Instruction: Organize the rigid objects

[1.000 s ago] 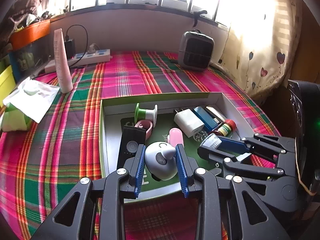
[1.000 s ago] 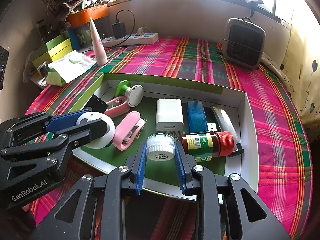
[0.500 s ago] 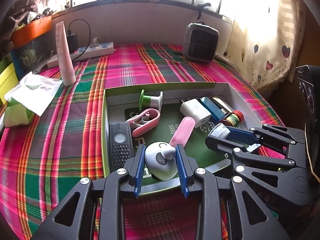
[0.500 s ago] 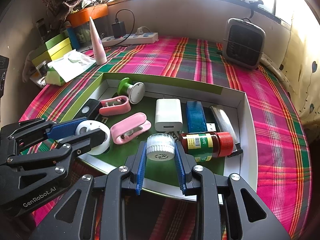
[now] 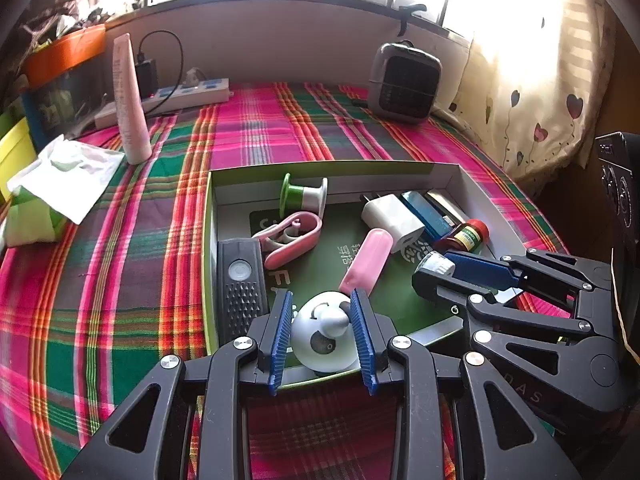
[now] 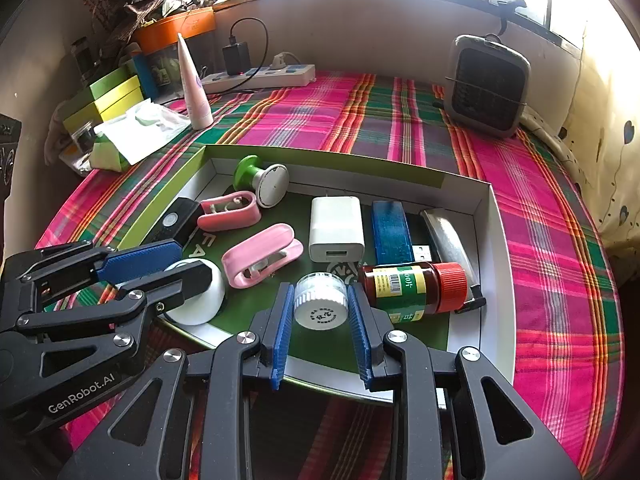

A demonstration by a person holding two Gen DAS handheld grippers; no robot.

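Left gripper (image 5: 322, 330) clamped on a white domed round gadget with a stub on top (image 5: 325, 336), held at the near edge of the shallow white cardboard tray with green liner (image 5: 472, 184); right gripper (image 6: 320, 312) clamped on a small clear jar with a white ribbed screw cap (image 6: 320, 300), also over the tray's near edge, just beside the brown pill bottle with red cap (image 6: 416, 286) lying on its side; both grips side-on across the widest part, probably so neither round piece can roll out; both items look poised for placing into free liner space. Tray sits on the plaid pink-green cloth of the worktop (image 5: 120, 264), toward its near edge. Along the tray's far wall: green-and-white spool (image 5: 304, 196), white USB charger block (image 6: 336, 228), blue rectangular case (image 6: 390, 232); black remote-like bar (image 5: 240, 280) lines the left wall; two pink plastic clips (image 6: 262, 254) sit loose mid-tray, unaligned, likely still to be sorted.
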